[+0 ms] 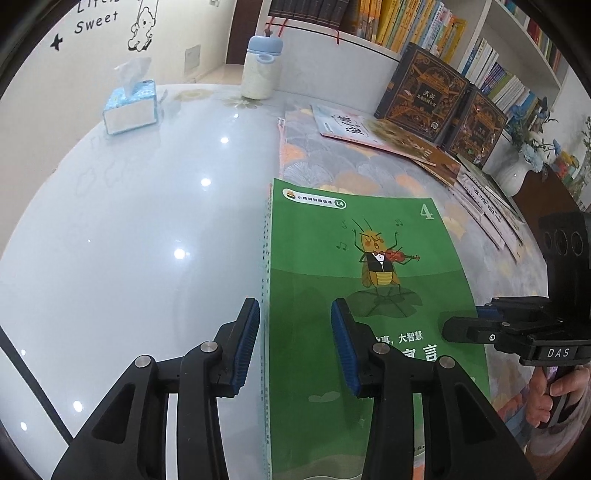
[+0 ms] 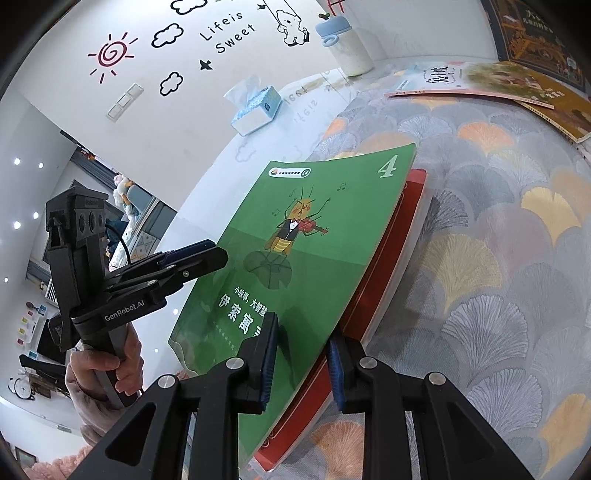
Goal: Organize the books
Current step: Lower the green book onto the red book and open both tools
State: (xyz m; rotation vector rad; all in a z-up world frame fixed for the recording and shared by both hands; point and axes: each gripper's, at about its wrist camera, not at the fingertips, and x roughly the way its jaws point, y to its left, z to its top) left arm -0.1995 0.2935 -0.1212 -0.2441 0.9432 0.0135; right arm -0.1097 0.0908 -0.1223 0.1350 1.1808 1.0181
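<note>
**Green book on the fan-patterned cloth**

Left wrist view: the green book lies at the left edge of the cloth, beside the glossy white table. Beyond it stand a tissue box, a bottle and shelves. The left gripper straddles its spine, fingers narrow, apparently not pressing.

Right wrist view: the right gripper pinches the book's near edge atop a red book. The stickered wall rises behind.

The green book at the frame's centre carries a yellow-and-black insect playing a red violin and a pale "4", and it lies on a red book. Beneath them spreads a cloth patterned with grey, orange and yellow fan leaves on the glossy white counter. At upper left stands a blue-and-white tissue box; both black grippers have blue pads.
</note>
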